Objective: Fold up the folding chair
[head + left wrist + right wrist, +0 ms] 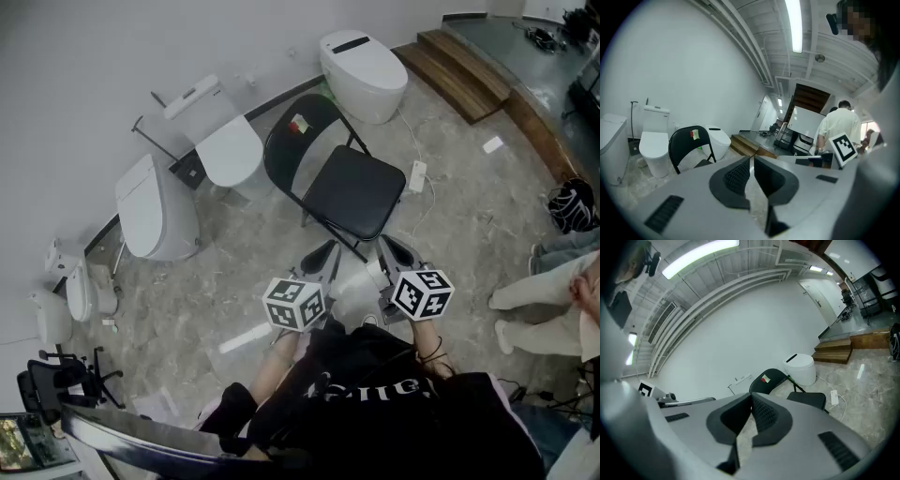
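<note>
Black vinyl on a black steel frame: the chair point(354, 192) stands fully open on the stone floor point(234, 281), just ahead of me, with toilets point(361, 70) along the wall behind it. Nothing of the fold is done yet; the seat lies flat and the legs are spread.

I hold both tongs out in front of my body, side by side, near the seat but clear of it. My left tongs point(319, 254) stand a thin slit apart with nothing in the slit. My right tongs point(399, 249) are pressed together at the tips, also on nothing.

What matters is how the chair is turned. Its back-to-front line does not run toward me but slants across me — backrest away to my left, front edge of the seat to my right. So I am looking at one side of the seat, and its nearest corner points roughly at the gap between my two tongs. In the left gripper view the backrest sits off to the left; in the right gripper view the seat lies just ahead and a little right.

By my reckoning the right tongs are the nearer to the seat's front edge, the part that would swing up, while the left are better placed for the backrest. Both would need to spread first — neither could take a tube or an edge as it stands.
</note>
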Motion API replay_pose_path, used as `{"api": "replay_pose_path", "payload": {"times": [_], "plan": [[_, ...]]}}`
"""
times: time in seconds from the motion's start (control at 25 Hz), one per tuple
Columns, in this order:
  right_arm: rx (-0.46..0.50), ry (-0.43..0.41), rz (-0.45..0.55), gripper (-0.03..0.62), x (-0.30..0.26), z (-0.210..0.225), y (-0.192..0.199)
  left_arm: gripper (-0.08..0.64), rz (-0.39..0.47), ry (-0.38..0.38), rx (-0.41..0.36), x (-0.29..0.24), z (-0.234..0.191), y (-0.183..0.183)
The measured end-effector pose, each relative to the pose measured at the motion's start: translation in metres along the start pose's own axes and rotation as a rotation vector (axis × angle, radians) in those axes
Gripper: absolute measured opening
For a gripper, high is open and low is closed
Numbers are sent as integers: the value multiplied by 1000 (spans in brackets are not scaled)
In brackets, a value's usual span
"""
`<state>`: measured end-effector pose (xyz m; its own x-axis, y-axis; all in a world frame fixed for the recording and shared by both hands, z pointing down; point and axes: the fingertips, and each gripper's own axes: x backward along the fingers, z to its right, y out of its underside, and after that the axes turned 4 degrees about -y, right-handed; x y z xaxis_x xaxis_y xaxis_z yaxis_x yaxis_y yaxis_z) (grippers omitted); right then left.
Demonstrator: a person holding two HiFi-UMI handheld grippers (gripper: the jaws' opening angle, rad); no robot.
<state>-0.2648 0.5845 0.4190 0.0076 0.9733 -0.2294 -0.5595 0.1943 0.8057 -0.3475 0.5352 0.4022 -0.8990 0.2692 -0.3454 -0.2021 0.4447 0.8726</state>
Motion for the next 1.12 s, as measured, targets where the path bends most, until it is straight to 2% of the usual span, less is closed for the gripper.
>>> {"api": "replay_pose_path", "payload": {"times": [0.32,0.64,0.76,0.84,0.96,1.04,1.12], "plan": [[-13,-13,-16,14,6,33,-5,21,4,-39,28,-22,11,4],[-62,2,-25,14,-13,52,-4,20,-28,-69,50,-45,-19,4],[-147,10,8,14,-30,62,-14,18,-38,-35,18,-64,-35,-2],[-168,25,25,14,-47,69,-20,18,-40,-10,19,-78,-53,-9],[-181,57,29,14,-81,75,-27,18,-23,21,119,-99,-91,-28],[-195,80,34,14,-107,77,-34,18,-16,71,182,-113,-116,-46],[-207,105,41,14,-134,79,-42,18,-37,112,191,-127,-142,-62]]}}
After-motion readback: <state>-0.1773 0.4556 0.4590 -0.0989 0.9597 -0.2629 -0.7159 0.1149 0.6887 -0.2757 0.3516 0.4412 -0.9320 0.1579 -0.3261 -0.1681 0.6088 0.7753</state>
